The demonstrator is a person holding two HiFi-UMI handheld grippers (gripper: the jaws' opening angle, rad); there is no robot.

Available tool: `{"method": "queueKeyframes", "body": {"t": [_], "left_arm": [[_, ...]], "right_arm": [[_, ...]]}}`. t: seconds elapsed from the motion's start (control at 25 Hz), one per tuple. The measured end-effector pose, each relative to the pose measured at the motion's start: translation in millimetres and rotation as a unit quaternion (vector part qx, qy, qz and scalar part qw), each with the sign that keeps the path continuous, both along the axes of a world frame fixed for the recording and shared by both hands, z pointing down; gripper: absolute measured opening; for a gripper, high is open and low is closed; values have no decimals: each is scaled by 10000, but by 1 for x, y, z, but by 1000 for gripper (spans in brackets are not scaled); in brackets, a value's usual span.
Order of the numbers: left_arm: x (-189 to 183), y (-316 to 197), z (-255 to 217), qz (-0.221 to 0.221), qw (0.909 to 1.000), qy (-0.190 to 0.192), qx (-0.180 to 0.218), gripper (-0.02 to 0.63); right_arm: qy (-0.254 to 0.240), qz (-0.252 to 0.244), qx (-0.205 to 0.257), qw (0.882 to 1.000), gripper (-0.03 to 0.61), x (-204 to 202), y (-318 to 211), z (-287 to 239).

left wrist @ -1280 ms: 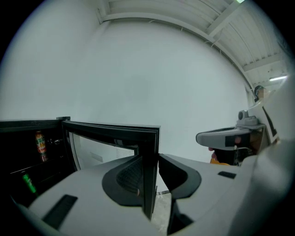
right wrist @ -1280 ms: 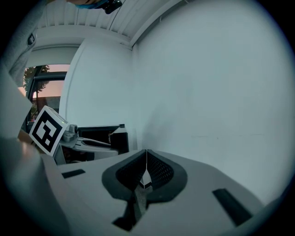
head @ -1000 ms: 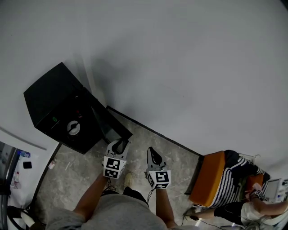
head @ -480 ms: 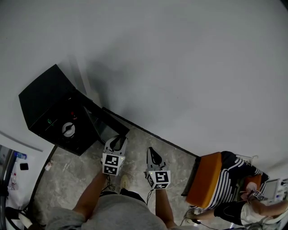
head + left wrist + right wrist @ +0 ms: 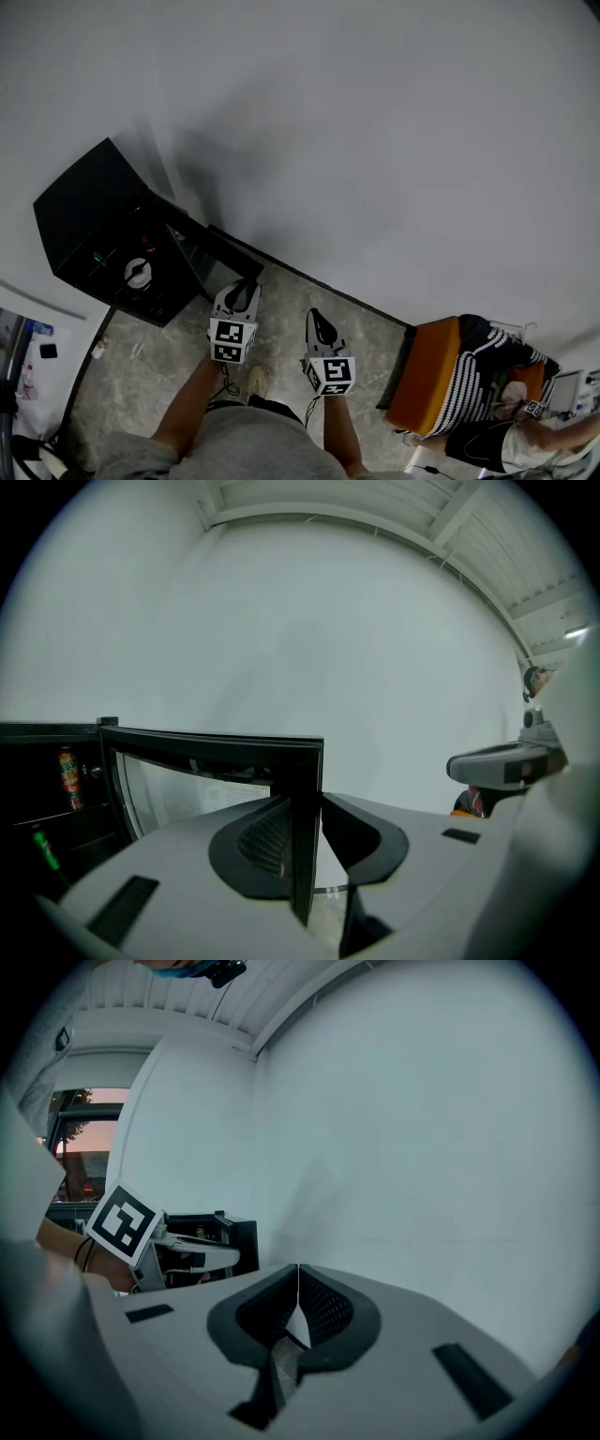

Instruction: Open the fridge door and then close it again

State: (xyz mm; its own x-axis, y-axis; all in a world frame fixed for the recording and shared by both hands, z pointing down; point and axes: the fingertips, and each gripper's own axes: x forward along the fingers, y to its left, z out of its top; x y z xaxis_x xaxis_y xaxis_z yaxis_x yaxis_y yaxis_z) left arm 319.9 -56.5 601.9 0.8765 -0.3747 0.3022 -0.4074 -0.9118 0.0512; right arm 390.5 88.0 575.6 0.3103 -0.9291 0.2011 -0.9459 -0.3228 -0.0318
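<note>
While my left gripper clamps its fingers on the free edge of the fridge door, the door stands swung partway out from the black fridge at the left, a can showing inside. Gripping that outer edge should give me the best leverage for the swing. My right gripper hangs just to the right, fingers pressed together on nothing, clear of the door's path.

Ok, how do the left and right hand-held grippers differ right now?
The left hand-held gripper is clamped on the free edge of the black-framed glass fridge door; the right hand-held gripper holds nothing. The left's jaws stand apart around that edge; the right's are pressed together. Both have the same grey build.
</note>
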Motion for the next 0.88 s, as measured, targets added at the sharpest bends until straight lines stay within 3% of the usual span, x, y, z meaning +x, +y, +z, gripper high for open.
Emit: {"method": "queueKeyframes", "body": {"t": [0.48,0.64,0.88], "left_arm": [[5,2,-3,145,9998,93,94,104],[9,10,-4,437,9989,131,-48,234],[1,5,-5,358,9992,154,-56,245]], "right_arm": [[-50,-32,0,10000,23,1,-5,3],[-70,-69,-2,10000,23,1,-10,5],[-75,-156,13,9998,23,-2,-20,3]]}}
